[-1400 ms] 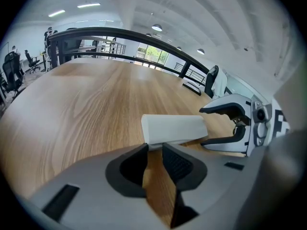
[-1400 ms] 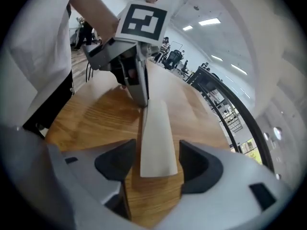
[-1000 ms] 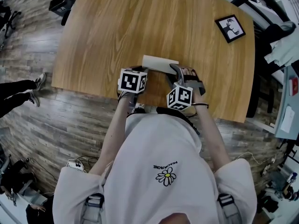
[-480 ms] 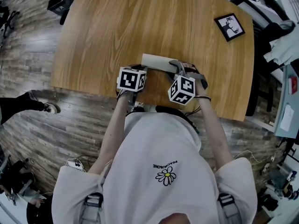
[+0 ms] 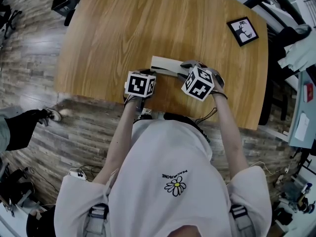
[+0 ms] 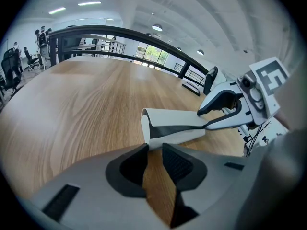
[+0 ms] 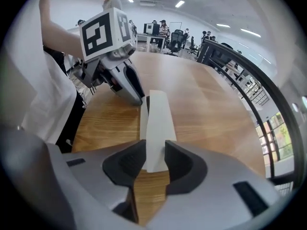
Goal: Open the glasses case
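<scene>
A white glasses case (image 5: pixel 167 66) lies on the wooden table (image 5: pixel 148 19) near its front edge; a dark seam runs along its side (image 6: pixel 175 127). My left gripper (image 5: pixel 148 74) sits at the case's left end, its fingertips (image 6: pixel 154 150) pinching the near corner. My right gripper (image 5: pixel 186 74) stands steeply over the right end. Its jaws are closing, with the white lid flap (image 7: pixel 156 119) filling the gap between the pads (image 7: pixel 154 152). Each gripper shows in the other's view: the right gripper (image 6: pixel 225 110) and the left gripper (image 7: pixel 120 83).
A black-framed picture (image 5: pixel 243 29) lies at the table's far right corner. The table's front edge runs just below the grippers. A passer-by's legs (image 5: pixel 22 127) are on the wooden floor at the left. Desks and clutter stand beyond the right edge.
The right gripper has rolled and tipped over the case's right end, its marker cube shifting up and to the right. Its jaws have narrowed onto the lid. The left gripper stayed put.
</scene>
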`<state>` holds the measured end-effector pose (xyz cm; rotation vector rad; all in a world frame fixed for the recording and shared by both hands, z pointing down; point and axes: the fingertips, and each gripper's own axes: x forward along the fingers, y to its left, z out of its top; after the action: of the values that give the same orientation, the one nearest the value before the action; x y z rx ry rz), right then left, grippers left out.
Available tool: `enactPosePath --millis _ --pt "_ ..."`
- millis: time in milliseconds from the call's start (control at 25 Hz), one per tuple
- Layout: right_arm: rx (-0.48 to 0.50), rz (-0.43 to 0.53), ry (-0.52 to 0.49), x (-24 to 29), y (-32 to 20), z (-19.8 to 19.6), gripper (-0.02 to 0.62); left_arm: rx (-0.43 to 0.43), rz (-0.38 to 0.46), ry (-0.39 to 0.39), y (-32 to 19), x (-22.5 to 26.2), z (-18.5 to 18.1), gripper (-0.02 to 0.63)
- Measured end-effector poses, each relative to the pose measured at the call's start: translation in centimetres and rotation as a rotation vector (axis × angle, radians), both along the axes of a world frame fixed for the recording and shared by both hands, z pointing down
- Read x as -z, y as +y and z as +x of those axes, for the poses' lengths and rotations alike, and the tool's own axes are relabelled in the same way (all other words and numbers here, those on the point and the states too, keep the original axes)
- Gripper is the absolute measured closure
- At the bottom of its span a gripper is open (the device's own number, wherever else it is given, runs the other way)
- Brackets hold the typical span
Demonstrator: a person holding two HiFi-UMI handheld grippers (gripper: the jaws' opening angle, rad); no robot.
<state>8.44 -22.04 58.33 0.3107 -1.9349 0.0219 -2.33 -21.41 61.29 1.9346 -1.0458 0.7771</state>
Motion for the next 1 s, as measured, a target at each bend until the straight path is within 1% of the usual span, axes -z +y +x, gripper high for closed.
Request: enactPosePath --millis 80,240,360,720,1000 --pt "-0.005 0.004 -0.007 0.5 0.0 0.0 0.501 0.002 0.003 -0.001 -0.1 0.0 0.0 0.499" --pt "0.005 0.042 0.009 0.8 -0.2 0.0 0.522 0.003 0.006 0.0 -0.1 0.0 0.0 0.499" --pt "-0.002 0.11 0.013 1.4 -1.1 0.0 0.555 0.003 0.007 0.0 -0.1 0.0 -0.1 0.499" --pt "-0.016 0.227 0.059 2.0 -3.6 0.2 0.578 0.001 0.018 0.013 -0.2 0.2 0.0 0.499" --pt "-0.034 0.281 0.081 1.6 -4.9 0.4 0.581 0.003 0.009 0.004 -0.1 -0.1 -0.1 0.499"
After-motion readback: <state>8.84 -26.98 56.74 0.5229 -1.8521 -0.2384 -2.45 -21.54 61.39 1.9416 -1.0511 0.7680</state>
